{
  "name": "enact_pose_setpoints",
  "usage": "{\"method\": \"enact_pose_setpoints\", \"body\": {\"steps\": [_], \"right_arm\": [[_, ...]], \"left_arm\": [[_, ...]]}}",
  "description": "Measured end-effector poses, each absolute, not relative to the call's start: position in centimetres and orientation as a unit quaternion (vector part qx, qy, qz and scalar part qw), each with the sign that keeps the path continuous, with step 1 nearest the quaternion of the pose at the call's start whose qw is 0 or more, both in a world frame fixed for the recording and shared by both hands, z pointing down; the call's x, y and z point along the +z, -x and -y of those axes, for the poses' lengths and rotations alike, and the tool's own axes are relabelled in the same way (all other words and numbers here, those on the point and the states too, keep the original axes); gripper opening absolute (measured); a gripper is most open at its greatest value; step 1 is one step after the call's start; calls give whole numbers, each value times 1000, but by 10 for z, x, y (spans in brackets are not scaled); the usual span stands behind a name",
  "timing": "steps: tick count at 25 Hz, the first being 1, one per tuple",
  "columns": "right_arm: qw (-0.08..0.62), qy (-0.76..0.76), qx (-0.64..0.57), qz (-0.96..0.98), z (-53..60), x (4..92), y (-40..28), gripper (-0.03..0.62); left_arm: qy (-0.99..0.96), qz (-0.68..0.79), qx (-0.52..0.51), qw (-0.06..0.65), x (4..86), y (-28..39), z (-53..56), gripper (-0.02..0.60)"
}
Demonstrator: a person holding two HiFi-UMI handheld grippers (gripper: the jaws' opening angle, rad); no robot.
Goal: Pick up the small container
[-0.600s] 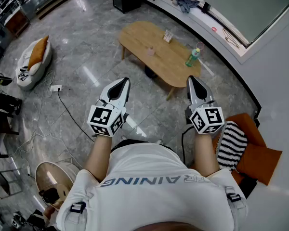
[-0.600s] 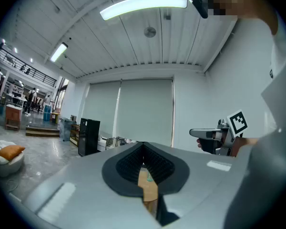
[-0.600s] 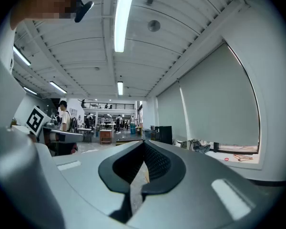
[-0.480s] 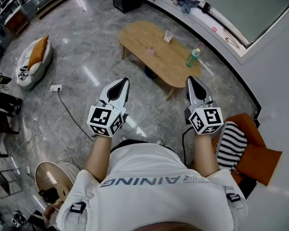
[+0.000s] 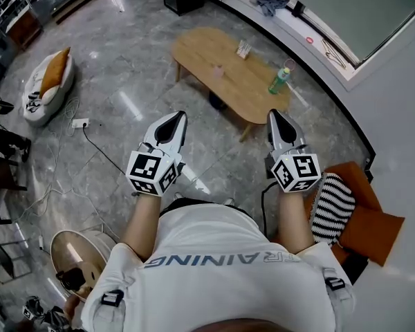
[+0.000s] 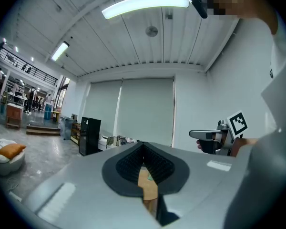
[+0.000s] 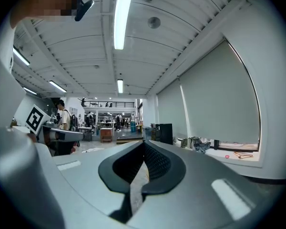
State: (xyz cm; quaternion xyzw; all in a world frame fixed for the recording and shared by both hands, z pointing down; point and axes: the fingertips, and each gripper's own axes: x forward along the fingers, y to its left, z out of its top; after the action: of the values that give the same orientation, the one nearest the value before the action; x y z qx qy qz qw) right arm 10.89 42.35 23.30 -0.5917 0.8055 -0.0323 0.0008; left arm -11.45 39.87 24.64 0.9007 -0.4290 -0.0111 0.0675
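Holding left gripper [image 5: 174,120] and right gripper [image 5: 276,116] out level in front of the body, side by side and well apart, both aimed across the grey floor [image 5: 124,61] toward the oval wooden counter [image 5: 194,47]. Shows left jaws closed together in the left gripper view, nothing between, just a thin slit with a strip of wood seen through it. Shows right jaws closed the same way in the right gripper view, also empty. Finds the small container [image 5: 218,70], a pale pinkish cup, upright near the middle of the counter, well ahead of both grippers and touched by neither. Finds a green bottle [image 5: 279,81] standing near the counter's right end, apart from the container, and a small card stand [image 5: 243,49] toward the far edge. Off to the left on the floor, a white beanbag [image 5: 45,88] with an orange cushion on it. Low right, just beside the right arm, a black-and-white striped cushion [image 5: 330,209] against an orange one.
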Motion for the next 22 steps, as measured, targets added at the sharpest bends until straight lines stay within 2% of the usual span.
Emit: {"method": "enact_pose_setpoints", "body": {"steps": [5, 18, 22], "right_arm": [[23, 585, -47, -809, -422, 234, -88, 15], [5, 590, -45, -806, -415, 255, 8, 15], [-9, 585, -51, -809, -407, 261, 14, 15]], "left_arm": [[-905, 421, -24, 59, 243, 135, -400, 0], [-910, 407, -19, 74, 261, 216, -391, 0], [-910, 407, -10, 84, 272, 225, -384, 0]]}}
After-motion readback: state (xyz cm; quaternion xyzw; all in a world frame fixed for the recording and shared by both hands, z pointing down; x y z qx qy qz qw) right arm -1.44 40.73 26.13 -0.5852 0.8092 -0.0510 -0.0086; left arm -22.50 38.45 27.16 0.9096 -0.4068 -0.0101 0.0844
